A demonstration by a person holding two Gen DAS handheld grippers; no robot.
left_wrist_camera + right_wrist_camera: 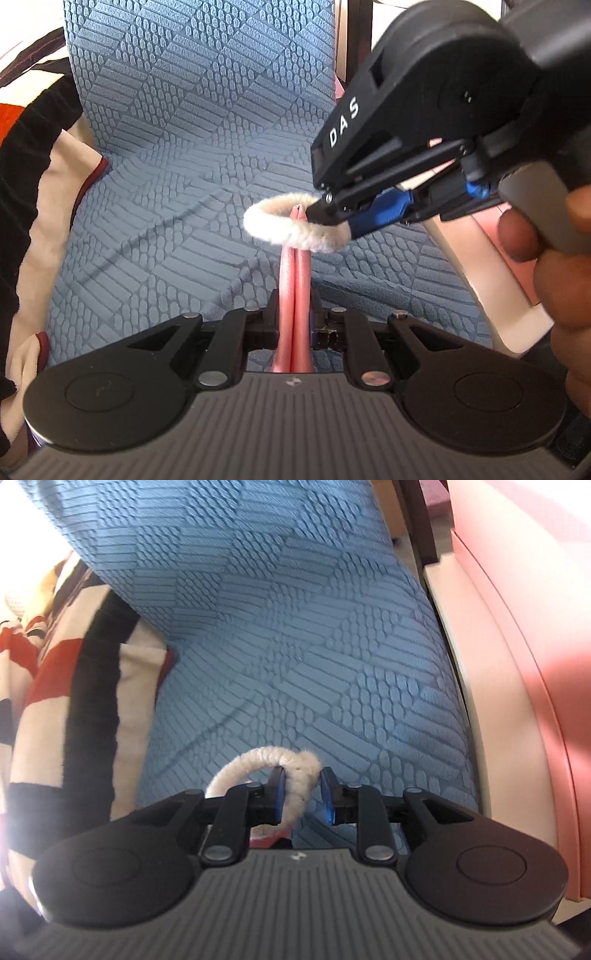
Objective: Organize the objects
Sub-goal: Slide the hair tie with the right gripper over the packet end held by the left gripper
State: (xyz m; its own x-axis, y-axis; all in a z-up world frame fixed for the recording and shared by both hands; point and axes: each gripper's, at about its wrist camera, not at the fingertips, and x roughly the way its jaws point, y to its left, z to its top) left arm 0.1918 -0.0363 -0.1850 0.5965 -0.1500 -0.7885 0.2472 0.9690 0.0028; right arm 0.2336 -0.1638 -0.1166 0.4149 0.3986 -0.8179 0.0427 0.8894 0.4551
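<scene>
Left wrist view: left tool [295, 295] pinching a folded pink strap [295, 273] between nearly closed fingers, strap tip poking up through a fluffy cream ring [295, 229] at frame centre. Right tool [332, 214] reaching in from the upper right, blue pads at the ring's right rim, a hand [554, 258] gripping its handle at the right edge. Only here showing strap and ring together.

Right wrist view: right tool [301, 790] sitting spread around the ring [258, 764], left pad touching the ring, right pad standing clear of it. Blue textured seat cushion [295, 627] filling both backgrounds, striped cloth [74, 701] lying at left, pink furniture [535, 664] standing at right.
</scene>
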